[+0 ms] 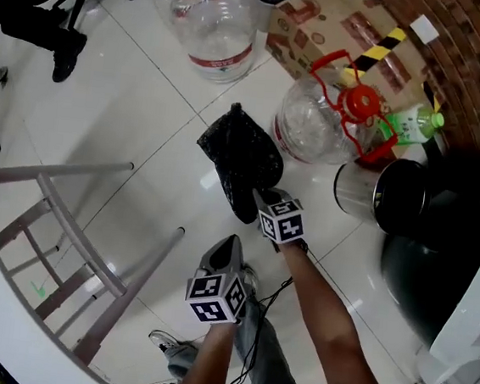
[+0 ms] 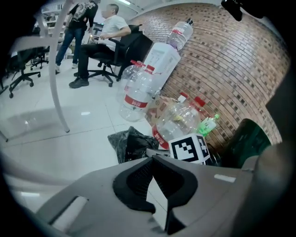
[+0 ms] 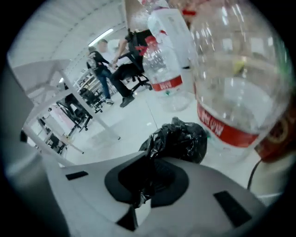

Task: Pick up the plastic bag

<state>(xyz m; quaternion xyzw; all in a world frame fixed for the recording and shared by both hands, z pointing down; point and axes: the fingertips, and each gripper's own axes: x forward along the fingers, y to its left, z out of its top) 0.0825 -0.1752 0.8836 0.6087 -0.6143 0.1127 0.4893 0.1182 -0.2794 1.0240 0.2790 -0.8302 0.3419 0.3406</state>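
Note:
The black plastic bag (image 1: 240,154) hangs crumpled just above the white tiled floor. My right gripper (image 1: 258,201) is shut on its lower edge, and its marker cube (image 1: 281,221) sits right behind. In the right gripper view the bag (image 3: 179,138) bulges out past the jaws, with a fold of black film pinched in my right gripper (image 3: 149,159). My left gripper (image 1: 227,245) is nearer to me, just short of the bag and apart from it. In the left gripper view the bag (image 2: 129,142) lies beyond the left gripper (image 2: 151,159), whose pads meet at the tip with nothing between them.
A clear water jug with a red handle (image 1: 320,123) stands just right of the bag, and another (image 1: 215,22) stands behind it. A cardboard box (image 1: 342,31), a green bottle (image 1: 418,122) and a dark bin (image 1: 397,195) line the brick wall. Grey metal stool legs (image 1: 74,229) stand at the left.

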